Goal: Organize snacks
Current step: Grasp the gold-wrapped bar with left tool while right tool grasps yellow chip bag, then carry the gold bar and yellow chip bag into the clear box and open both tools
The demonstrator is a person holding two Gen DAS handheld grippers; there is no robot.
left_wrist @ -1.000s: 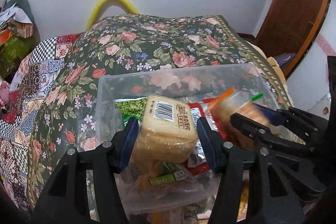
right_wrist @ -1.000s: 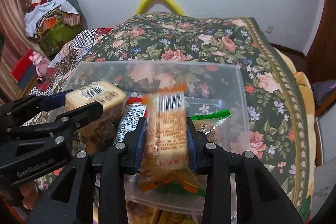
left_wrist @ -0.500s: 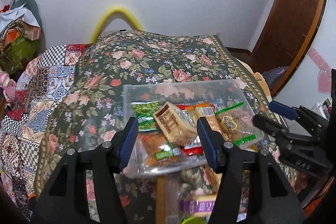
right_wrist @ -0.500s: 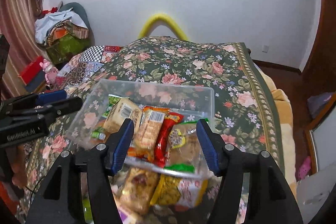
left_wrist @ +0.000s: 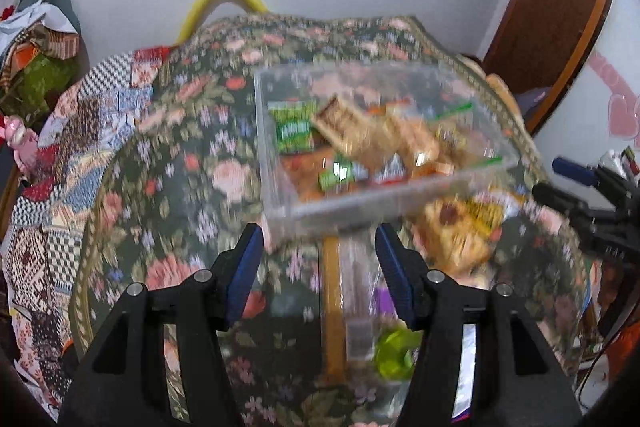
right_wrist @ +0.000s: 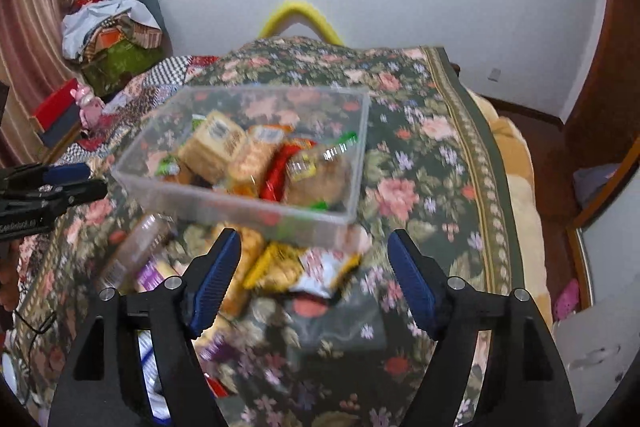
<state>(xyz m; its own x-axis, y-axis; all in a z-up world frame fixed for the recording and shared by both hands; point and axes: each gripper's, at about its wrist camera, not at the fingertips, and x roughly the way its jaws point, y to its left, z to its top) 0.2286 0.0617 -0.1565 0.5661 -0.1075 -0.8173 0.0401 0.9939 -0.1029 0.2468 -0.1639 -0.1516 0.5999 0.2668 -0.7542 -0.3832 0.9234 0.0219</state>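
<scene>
loose snack packets (right_wrist: 288, 267) crowd the clear bin's (right_wrist: 240, 211) near side.

Left black two-finger gripper with blue pads (left_wrist: 319, 267): lower centre of left wrist view, jaws spread wide, nothing between pads, fingers angled forward and up-frame. Same gripper visible at left edge of right wrist view (right_wrist: 76, 179), fingers pointing right.

Right black two-finger gripper with blue pads (right_wrist: 314, 277): lower centre of right wrist view, jaws spread wide, holding nothing. Also seen at right edge of left wrist view (left_wrist: 560, 179), fingers pointing left.
</scene>
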